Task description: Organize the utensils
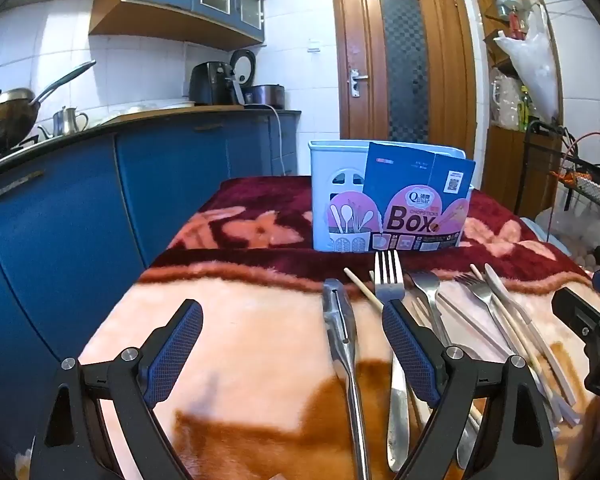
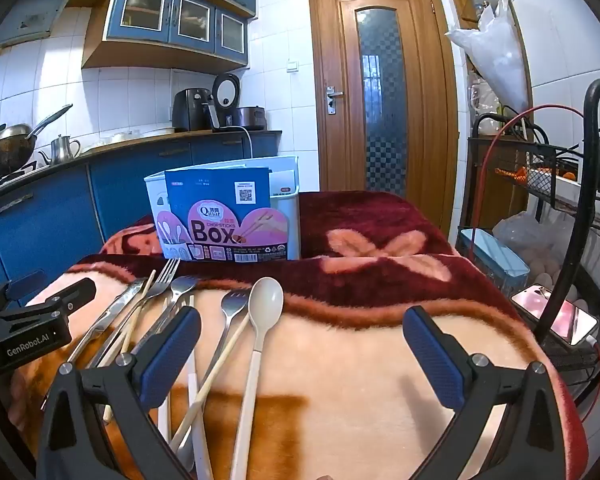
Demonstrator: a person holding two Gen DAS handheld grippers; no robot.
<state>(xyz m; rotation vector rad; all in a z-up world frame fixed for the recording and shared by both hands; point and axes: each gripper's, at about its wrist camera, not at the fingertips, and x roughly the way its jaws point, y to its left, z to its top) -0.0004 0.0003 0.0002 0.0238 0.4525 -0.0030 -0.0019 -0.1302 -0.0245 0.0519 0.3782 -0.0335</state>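
A white utensil box (image 1: 340, 196) with a blue "Chopsticks Box" label stands at the far side of the blanket-covered table; it also shows in the right wrist view (image 2: 288, 216). Several utensils lie in front of it: a metal peeler (image 1: 340, 328), forks (image 1: 388, 276), chopsticks (image 1: 364, 292) and a cream spoon (image 2: 264, 304). My left gripper (image 1: 292, 332) is open, low over the blanket, with the peeler between its fingers' span. My right gripper (image 2: 300, 340) is open and empty, right of the pile, the spoon lying between its fingers.
The table is covered by a pink, brown and maroon blanket (image 2: 360, 360). Blue kitchen cabinets (image 1: 80, 200) run along the left. A black wire rack (image 2: 560, 320) with a phone stands at the right. A wooden door (image 2: 384, 92) is behind.
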